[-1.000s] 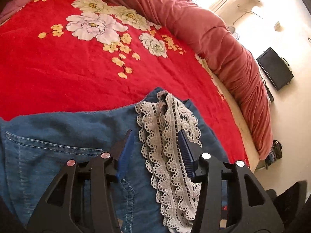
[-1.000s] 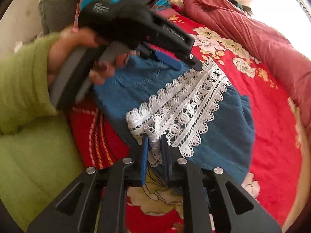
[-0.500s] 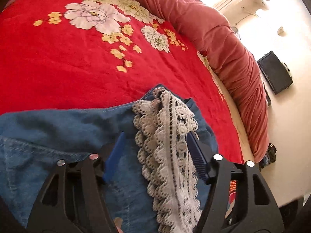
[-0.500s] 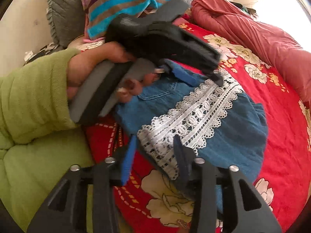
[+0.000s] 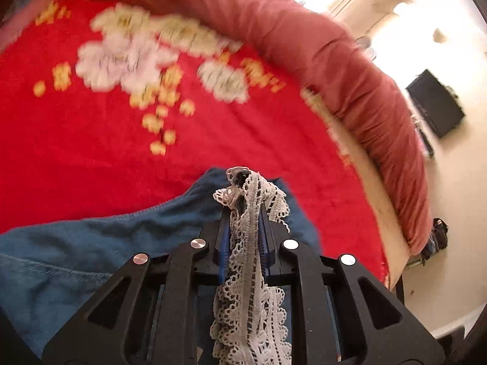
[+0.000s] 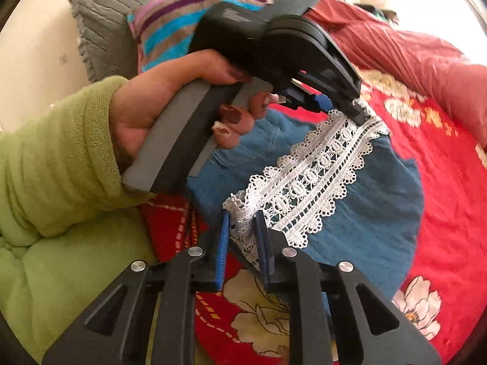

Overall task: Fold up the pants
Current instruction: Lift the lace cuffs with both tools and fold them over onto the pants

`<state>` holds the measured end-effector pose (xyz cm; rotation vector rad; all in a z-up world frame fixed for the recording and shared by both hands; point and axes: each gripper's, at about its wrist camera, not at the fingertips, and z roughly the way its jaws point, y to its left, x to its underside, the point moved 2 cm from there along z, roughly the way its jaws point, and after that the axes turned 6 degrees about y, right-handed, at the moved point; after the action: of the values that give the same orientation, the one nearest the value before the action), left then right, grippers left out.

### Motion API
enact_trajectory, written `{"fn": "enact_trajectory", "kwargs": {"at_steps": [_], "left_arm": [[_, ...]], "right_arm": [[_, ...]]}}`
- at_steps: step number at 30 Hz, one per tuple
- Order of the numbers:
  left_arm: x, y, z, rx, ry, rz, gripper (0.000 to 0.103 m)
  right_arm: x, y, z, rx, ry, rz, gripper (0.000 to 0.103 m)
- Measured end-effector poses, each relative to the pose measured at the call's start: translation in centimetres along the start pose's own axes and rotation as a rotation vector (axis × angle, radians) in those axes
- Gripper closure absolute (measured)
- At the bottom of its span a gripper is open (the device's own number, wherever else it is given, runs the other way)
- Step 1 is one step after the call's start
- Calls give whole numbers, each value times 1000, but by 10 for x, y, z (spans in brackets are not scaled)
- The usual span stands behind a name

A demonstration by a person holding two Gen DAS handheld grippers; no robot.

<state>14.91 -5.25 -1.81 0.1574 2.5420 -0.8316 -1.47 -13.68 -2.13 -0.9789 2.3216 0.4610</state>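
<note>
Blue denim pants (image 5: 91,243) with a white lace trim (image 5: 249,273) lie on the bed. In the left wrist view my left gripper (image 5: 243,216) is closing, its blue pads pinching the far end of the lace strip and bunching it upward. In the right wrist view my right gripper (image 6: 242,228) is closing too, and the near end of the lace trim (image 6: 316,176) is gathered between its pads. The pants (image 6: 365,213) spread out beyond it. The left gripper (image 6: 356,112) shows there at the lace's far end, held by a hand (image 6: 146,106) in a green sleeve (image 6: 54,152).
A red floral blanket (image 5: 121,137) covers the bed. A rolled pink-red quilt (image 5: 334,60) runs along the far side. A grey pillow (image 6: 100,24) and a striped pillow (image 6: 170,27) sit at the head. Beyond the bed edge a black screen (image 5: 435,103) rests on the floor.
Both grippers opened wider around the lace, then closed on it. The left gripper's end of the lace has lifted and bunched. The right gripper let go of the lace edge and took it again.
</note>
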Motion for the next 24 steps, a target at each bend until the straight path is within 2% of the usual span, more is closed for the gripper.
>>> {"fn": "enact_trajectory", "kwargs": {"at_steps": [3, 6, 8, 13, 15, 17, 19, 21, 24], "left_arm": [[-1, 12, -9, -50, -26, -9, 93], [4, 39, 1, -83, 4, -79, 93], [10, 52, 9, -93, 22, -101, 91], [12, 56, 14, -87, 27, -82, 81], [12, 54, 9, -87, 19, -77, 71], [17, 51, -2, -110, 10, -62, 70], [25, 50, -13, -125, 8, -57, 69], [36, 51, -25, -128, 13, -72, 69], [58, 52, -39, -98, 28, -97, 69]], "right_arm": [[-5, 6, 6, -8, 5, -30, 87], [-6, 9, 24, -6, 52, -27, 87], [-5, 12, 29, -15, 64, -29, 85], [-5, 13, 28, -30, 70, -7, 83], [-7, 11, 17, -55, 51, 14, 73], [-8, 7, 1, -77, 8, 29, 66], [-8, 2, -14, -61, -23, 39, 66], [-5, -8, -26, -8, -40, 56, 66], [0, -29, -35, 69, -46, 110, 66]]}}
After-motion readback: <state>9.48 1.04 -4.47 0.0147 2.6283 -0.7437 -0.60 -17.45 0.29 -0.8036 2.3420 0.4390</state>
